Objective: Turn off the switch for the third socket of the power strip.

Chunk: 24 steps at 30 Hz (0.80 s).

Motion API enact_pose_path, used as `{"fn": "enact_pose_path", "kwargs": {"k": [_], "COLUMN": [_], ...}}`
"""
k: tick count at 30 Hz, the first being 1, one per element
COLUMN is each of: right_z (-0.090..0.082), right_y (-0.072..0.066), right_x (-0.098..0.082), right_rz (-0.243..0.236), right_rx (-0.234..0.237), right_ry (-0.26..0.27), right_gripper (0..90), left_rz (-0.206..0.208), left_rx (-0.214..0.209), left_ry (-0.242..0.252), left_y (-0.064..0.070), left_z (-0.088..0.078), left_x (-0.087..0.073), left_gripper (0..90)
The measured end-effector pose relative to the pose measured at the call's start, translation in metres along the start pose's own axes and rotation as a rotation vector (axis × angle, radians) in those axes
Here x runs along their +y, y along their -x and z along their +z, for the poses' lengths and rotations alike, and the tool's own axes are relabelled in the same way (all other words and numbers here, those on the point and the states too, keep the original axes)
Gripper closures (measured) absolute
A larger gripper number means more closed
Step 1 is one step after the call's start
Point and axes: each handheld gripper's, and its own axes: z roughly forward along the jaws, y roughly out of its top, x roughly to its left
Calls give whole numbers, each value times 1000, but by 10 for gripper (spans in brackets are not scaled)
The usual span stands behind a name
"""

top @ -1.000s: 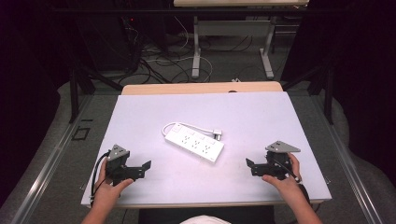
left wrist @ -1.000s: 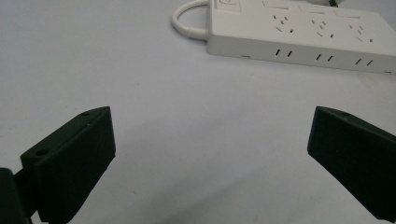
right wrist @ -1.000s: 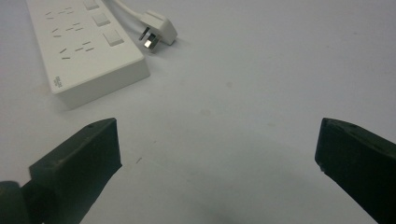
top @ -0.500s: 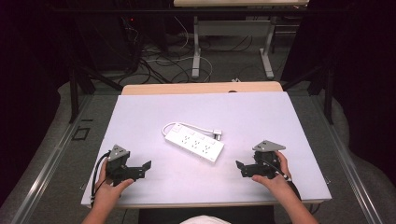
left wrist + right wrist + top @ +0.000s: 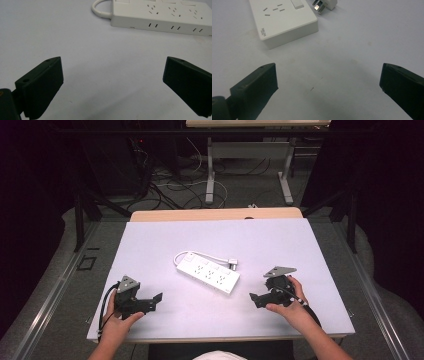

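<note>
Your left gripper [image 5: 156, 299] and right gripper [image 5: 256, 298], jaws wide, flank the power strip [image 5: 208, 273] mid-table [image 5: 150, 245]. Bare tabletop separates each from it.

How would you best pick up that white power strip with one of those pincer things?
Probably across its narrow width. The power strip lies flat on the table, long and slim, so open jaws should span its two long sides. The right gripper, jaws wide apart, sits nearest, by the switch end; coming from above near that end looks easiest. Its cord loops behind to the plug, away from that approach.
</note>
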Motion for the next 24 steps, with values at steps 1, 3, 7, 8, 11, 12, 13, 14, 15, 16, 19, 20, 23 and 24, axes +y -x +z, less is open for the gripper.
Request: {"fn": "enact_pose_path", "kwargs": {"k": [1, 3, 7, 8, 11, 12, 13, 14, 15, 16, 19, 20, 23, 24], "right_z": [0, -1, -1, -2, -2, -2, -4, -4, -5, -5, -7, -6, -7, -7], "right_y": [0, -1, 1, 1, 1, 2, 2, 2, 2, 2, 2, 2, 0, 0], "right_x": [1, 4, 8, 9, 13, 14, 16, 18, 19, 21, 26, 27, 32, 34], "right_rz": [-8, -7, -32, -31, -34, -41, -47, -46, -43, -47, -54, -61, -62, -77], "right_rx": [2, -2, 13, 11, 9, 11, 7, 4, 7, 13, 9, 12, 0, 13], "right_ry": [-7, -24, -44, -49, -65, -54, -69, -68, -70, -68, -77, -68, -72, -74], "right_gripper": [9, 9, 10, 10, 13, 15, 16, 16, 16, 16, 15, 16, 16, 15], "left_rz": [-1, 0, 2, -4, -10, -10, -4, -4, -3, -3, -3, -3, -13, -12], "left_rx": [0, 1, 3, 3, 1, 1, 3, 3, 4, 4, 4, 4, 1, 2], "left_ry": [1, 1, 0, -2, -5, -4, -5, -5, -6, -6, -7, -7, -3, -3], "left_y": [0, 0, 0, 0, 0, -1, -1, -1, -1, -1, -1, -1, -1, -1], "left_z": [0, 0, 0, 0, -1, -1, -1, -1, -1, -1, -1, -1, 0, 0], "left_x": [0, 0, 0, 0, 0, 0, 0, 0, 0, 0, 0, 0, 0, 0], "left_gripper": [31, 32, 35, 35, 40, 42, 43, 44, 45, 46, 49, 49, 51, 52]}}
